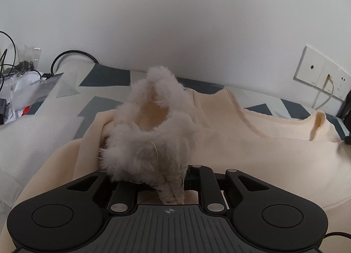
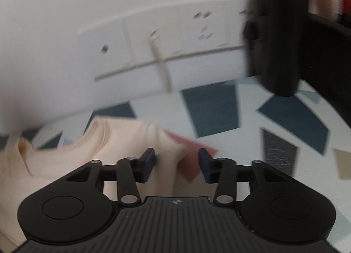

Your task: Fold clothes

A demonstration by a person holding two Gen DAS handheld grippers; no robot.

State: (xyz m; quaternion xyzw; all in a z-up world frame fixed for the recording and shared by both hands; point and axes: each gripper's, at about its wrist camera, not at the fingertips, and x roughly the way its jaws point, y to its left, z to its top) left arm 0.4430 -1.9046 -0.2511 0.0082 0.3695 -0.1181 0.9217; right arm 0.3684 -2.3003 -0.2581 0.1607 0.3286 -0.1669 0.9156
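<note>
A cream sweatshirt (image 1: 252, 149) lies on a patterned cloth surface. Its sleeve end, with a fluffy whitish fur cuff (image 1: 151, 130), stands bunched up in front of my left gripper (image 1: 171, 187). The left gripper is shut on that fur cuff; its fingertips are hidden by the fluff. In the right wrist view the same sweatshirt (image 2: 65, 163) lies at the lower left, neckline towards the wall. My right gripper (image 2: 176, 163) is open and empty, just above the sweatshirt's right edge. The right wrist view is motion-blurred.
The surface is a cloth (image 2: 210, 112) with dark blue, grey and red shapes. A white wall with socket plates (image 1: 318, 70) stands behind. Cables and plastic bags (image 1: 19, 81) lie at the far left. A black cylindrical object (image 2: 276, 33) stands at the right.
</note>
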